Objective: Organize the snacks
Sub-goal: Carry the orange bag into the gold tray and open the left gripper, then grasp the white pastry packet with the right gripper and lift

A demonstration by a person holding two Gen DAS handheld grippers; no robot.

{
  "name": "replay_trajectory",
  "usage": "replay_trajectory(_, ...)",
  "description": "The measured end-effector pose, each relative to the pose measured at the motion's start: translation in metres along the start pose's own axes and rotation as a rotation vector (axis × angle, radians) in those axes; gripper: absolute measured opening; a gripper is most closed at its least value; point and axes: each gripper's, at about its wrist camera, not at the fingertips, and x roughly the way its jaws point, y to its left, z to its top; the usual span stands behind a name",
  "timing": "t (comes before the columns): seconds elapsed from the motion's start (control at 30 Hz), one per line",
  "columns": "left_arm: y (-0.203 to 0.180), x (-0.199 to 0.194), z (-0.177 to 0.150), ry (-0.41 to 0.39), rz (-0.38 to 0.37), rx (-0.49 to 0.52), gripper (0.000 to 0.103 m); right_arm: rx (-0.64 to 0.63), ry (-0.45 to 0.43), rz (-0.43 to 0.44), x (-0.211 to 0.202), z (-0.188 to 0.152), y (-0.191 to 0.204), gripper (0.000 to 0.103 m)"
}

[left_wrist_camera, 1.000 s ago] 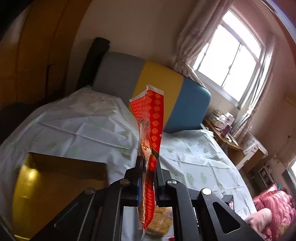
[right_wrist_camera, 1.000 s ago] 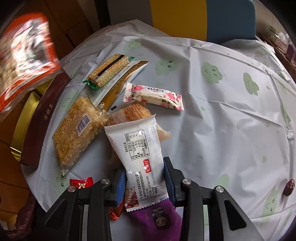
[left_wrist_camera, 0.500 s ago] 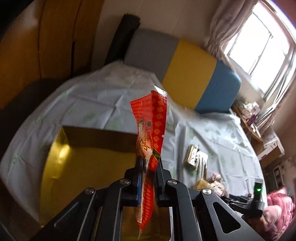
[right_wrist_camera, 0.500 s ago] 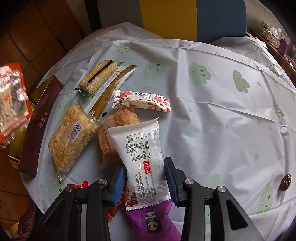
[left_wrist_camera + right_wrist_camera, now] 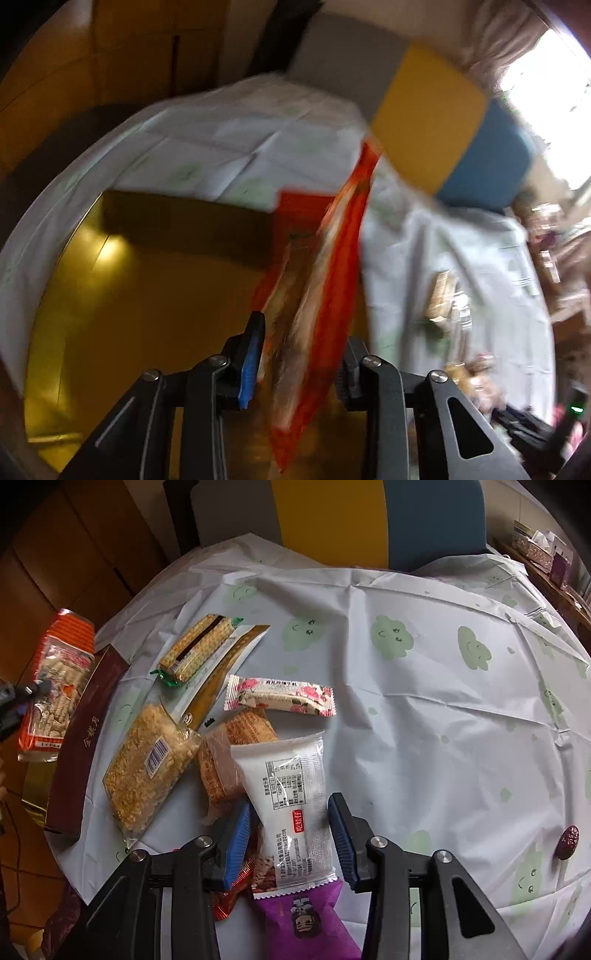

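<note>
While the left tool (image 5: 301, 354) is pointing steeply down over the gold-lined box (image 5: 147, 295), its jaws are opening, and the red snack bag (image 5: 332, 295) is standing edge-on between them; the picture is too blurred to tell whether either pad is touching the wrapper. In the right wrist view that same red snack bag (image 5: 59, 679) is hanging over the box at the left edge of the worktop (image 5: 443, 720), with the box's dark red wall (image 5: 85, 746) just beside it.

The right tool (image 5: 291, 819) is hovering near the front edge of the worktop with its jaws partly apart, and the white snack packet (image 5: 291, 790) is lying between them. Gaps are showing on both sides of the packet, so the pads are not pressing on it. The packet is lying on top of a clear-wrapped biscuit pack (image 5: 229, 753) and, at its near end, over a purple packet (image 5: 306, 919) and a small red wrapper (image 5: 232, 893).

Farther toward the left edge a bag of yellow crumbly snack (image 5: 147, 768) is lying flat, touching the biscuit pack. Beyond it a green-ended cracker pack (image 5: 199, 646) is resting on a gold and white sachet (image 5: 221, 672), and a pink flowered bar (image 5: 280, 699) is lying crosswise just beside them. A single red date (image 5: 569, 842) is sitting well apart at the right edge.
</note>
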Motion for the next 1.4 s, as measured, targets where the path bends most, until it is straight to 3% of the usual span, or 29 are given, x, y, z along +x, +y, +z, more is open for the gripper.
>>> replay_trajectory(0.07, 0.010, 0.011, -0.009, 0.053, 0.026, -0.026, 0.033, 0.001, -0.006, -0.008, -0.001, 0.000, -0.001, 0.042)
replay_trajectory(0.4, 0.060, -0.002, -0.033, 0.030, 0.129, -0.148, 0.037, 0.014, -0.013, -0.001, -0.004, 0.001, -0.003, 0.042)
replay_trajectory(0.77, 0.099, -0.009, -0.050, 0.012, 0.183, -0.230, 0.055, 0.014, 0.005, 0.005, -0.001, 0.000, -0.004, 0.042)
replay_trajectory(0.9, 0.105, -0.032, -0.049, -0.050, 0.201, -0.225, 0.062, 0.003, 0.021, 0.008, 0.002, -0.002, -0.002, 0.042)
replay_trajectory(1.03, 0.089, -0.066, -0.054, -0.161, 0.186, -0.162, 0.062, -0.008, 0.035, 0.003, 0.006, -0.004, -0.001, 0.037)
replay_trajectory(1.17, 0.055, -0.088, -0.064, -0.239, 0.068, -0.056, 0.062, -0.006, 0.040, 0.011, 0.007, -0.005, -0.001, 0.037)
replay_trajectory(1.4, -0.037, -0.092, -0.110, -0.202, -0.146, 0.295, 0.062, 0.011, 0.041, 0.020, 0.008, -0.005, -0.005, 0.037)
